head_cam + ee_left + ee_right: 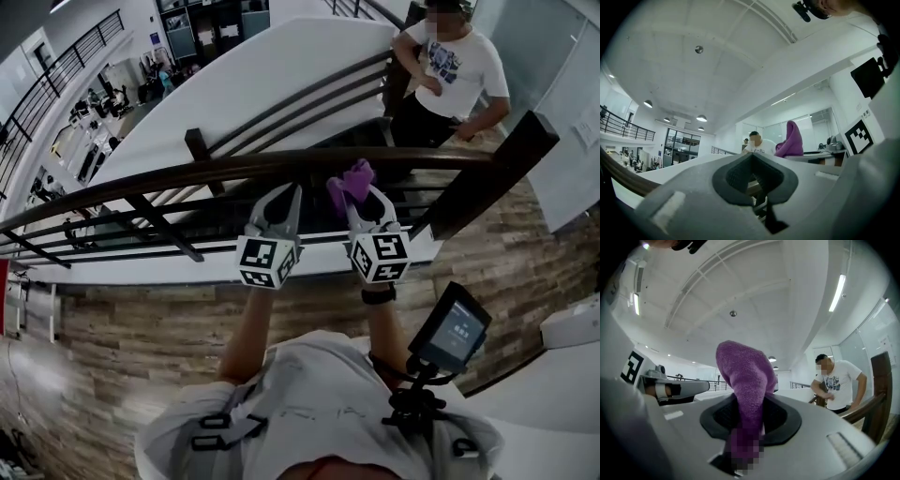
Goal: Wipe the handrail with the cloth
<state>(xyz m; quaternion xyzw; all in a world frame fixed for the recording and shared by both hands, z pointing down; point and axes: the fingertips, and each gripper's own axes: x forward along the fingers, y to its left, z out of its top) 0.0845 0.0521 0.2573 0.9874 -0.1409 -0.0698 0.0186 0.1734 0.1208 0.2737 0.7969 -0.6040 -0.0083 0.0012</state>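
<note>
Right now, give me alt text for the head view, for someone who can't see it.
Seen from above, a person's right gripper clamps a purple cloth close to a dark curved handrail, with the left gripper shut and empty beside it. Beyond the rail, another person in a white T-shirt stands at it.

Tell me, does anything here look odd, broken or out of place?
Nothing looks spilled, broken or askew. The purple cloth is pinched in the right tool, sticking up by the handrail. A person leans on the rail farther along.
</note>
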